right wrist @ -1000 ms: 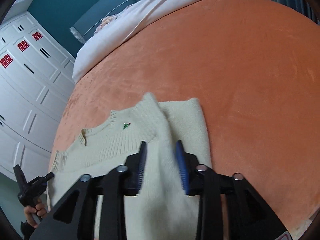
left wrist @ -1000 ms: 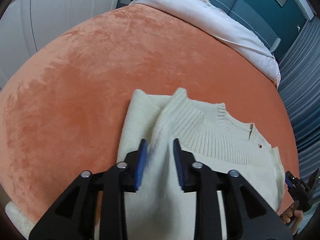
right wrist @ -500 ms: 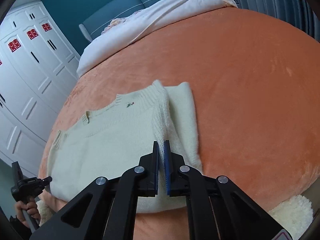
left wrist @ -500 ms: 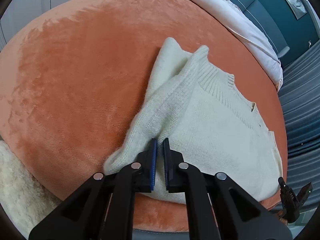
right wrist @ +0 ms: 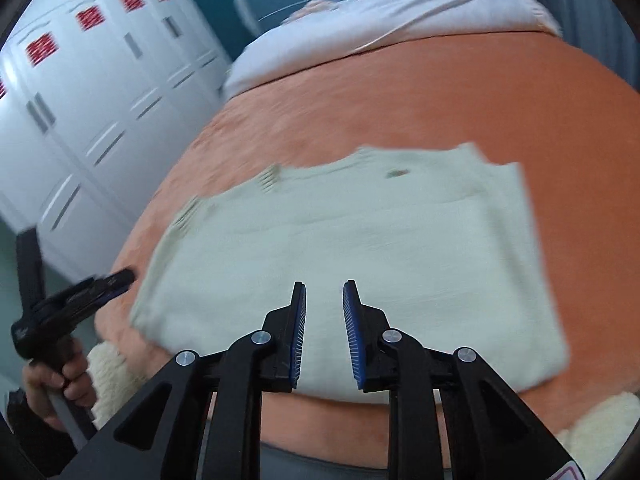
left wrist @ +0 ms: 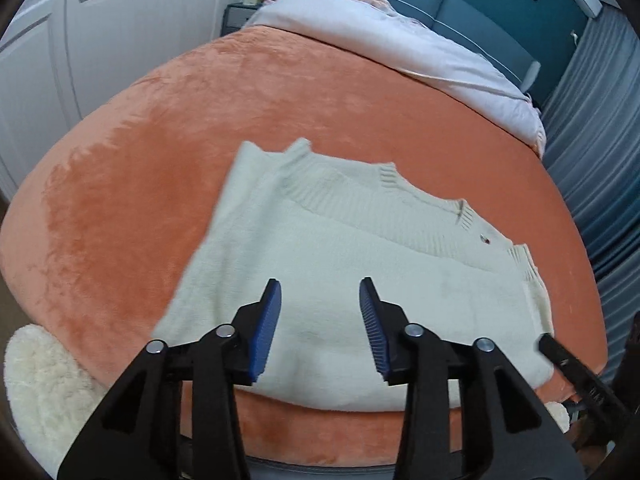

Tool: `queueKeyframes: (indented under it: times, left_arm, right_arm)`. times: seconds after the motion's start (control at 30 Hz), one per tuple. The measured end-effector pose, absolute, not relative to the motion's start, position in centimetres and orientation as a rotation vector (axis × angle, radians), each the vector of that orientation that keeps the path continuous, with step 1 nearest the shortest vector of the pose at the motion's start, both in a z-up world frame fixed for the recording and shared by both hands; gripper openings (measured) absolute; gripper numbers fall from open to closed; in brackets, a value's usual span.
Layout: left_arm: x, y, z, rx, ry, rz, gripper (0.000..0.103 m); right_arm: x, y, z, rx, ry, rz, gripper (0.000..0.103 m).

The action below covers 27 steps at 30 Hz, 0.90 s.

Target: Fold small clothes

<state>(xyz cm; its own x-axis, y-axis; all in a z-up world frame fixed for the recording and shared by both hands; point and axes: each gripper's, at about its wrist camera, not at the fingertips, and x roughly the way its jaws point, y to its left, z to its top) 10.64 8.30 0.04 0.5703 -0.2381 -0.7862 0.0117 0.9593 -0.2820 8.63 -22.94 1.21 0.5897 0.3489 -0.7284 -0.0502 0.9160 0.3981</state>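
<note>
One cream knit sweater (left wrist: 360, 280) lies flat on the orange plush blanket (left wrist: 160, 140) near the foot edge of the bed, its ribbed collar (left wrist: 464, 216) turned toward the far side and a sleeve doubled in under the body at about 11 o'clock in the left wrist view; that tucked sleeve and the squared outline suggest the side folds are made and the hem is laid near the edge so it can be picked up for the next fold. Small embroidery (left wrist: 485, 239) sits on the chest at 2 o'clock from the left gripper, too small to read as a brand. Just above the hem, the left gripper (left wrist: 320, 330) hangs with its blue-padded jaws spread wide and nothing between them. Over the hem as well, the right gripper (right wrist: 324, 334) has its jaws parted more narrowly, also empty; this view is blurred, so how close its tips come to the cloth I cannot tell. Both seem poised over the near hem, likely to pinch it at two places. Beyond the sweater, a white duvet (left wrist: 400, 40) is bunched at 12 o'clock against a blue headboard (left wrist: 460, 4). White wardrobe doors (right wrist: 100, 100) at 10 o'clock in the right view carry red paper emblems (right wrist: 89, 18), blurred past reading. Fleecy cream fabric (left wrist: 40, 380) hangs below the blanket's edge at 8 o'clock.
</note>
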Motion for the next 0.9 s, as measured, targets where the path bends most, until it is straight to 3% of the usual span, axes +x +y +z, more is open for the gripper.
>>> queueKeyframes:
  times: [0.13, 0.17, 0.2, 0.33, 0.4, 0.5, 0.53, 0.57, 0.6, 0.63, 0.67, 0.7, 0.77, 0.87, 0.9]
  left_arm:
    - [12.0, 6.2, -4.4, -0.189, 1.08, -0.113, 0.043]
    - [11.9, 6.8, -5.1, -0.196, 1.083, -0.105, 0.043]
    - [11.7, 7.9, -5.4, -0.218, 1.087, -0.094, 0.043]
    - [10.7, 12.2, -6.3, -0.283, 1.08, -0.09, 0.018]
    - [10.4, 13.0, -6.7, -0.285, 1.075, -0.114, 0.01]
    - [10.4, 12.0, -5.9, -0.255, 1.075, -0.108, 0.012]
    - [10.4, 11.7, -5.3, -0.268, 1.069, -0.114, 0.021]
    - [10.7, 11.5, -4.4, -0.291, 1.05, -0.118, 0.029]
    - [11.0, 11.6, -3.7, -0.31, 1.023, -0.119, 0.044]
    - [11.8, 11.5, -2.7, -0.322, 0.993, -0.123, 0.055]
    - [12.6, 11.5, -2.1, -0.319, 0.975, -0.114, 0.059]
    - [13.7, 11.6, -1.7, -0.314, 0.96, -0.092, 0.064]
    - [16.4, 12.1, -1.5, -0.314, 0.938, -0.067, 0.07]
    - [20.6, 13.0, -3.4, -0.352, 1.0, -0.048, 0.072]
    - [21.9, 13.1, -4.3, -0.355, 1.034, -0.049, 0.062]
  right_arm:
    - [11.1, -15.5, -2.9, 0.249, 1.033, 0.378, 0.017]
    - [11.3, -15.4, -3.7, 0.204, 1.047, 0.363, 0.005]
    - [11.4, -16.4, -4.2, 0.189, 1.053, 0.346, 0.0]
    - [9.2, -26.7, -5.6, 0.316, 1.066, 0.098, 0.0]
    - [7.4, -32.3, -6.5, 0.459, 1.064, 0.041, 0.0]
    - [5.7, -35.0, -5.1, 0.464, 1.044, -0.03, 0.0]
    - [5.7, -34.6, -4.1, 0.425, 1.035, -0.066, 0.015]
    - [5.8, -34.4, -3.2, 0.377, 1.009, -0.098, 0.02]
    - [6.3, -34.2, -2.2, 0.358, 0.975, -0.091, 0.023]
    - [7.1, -34.3, -1.2, 0.365, 0.938, -0.074, 0.034]
    - [8.2, -34.3, -0.4, 0.374, 0.908, -0.08, 0.046]
    - [9.0, -34.4, 0.2, 0.386, 0.88, -0.096, 0.051]
    - [11.3, -35.2, 1.0, 0.407, 0.847, -0.118, 0.064]
    - [16.0, -36.6, -0.3, 0.436, 0.884, -0.162, 0.072]
    - [17.2, -36.8, -1.3, 0.445, 0.916, -0.18, 0.072]
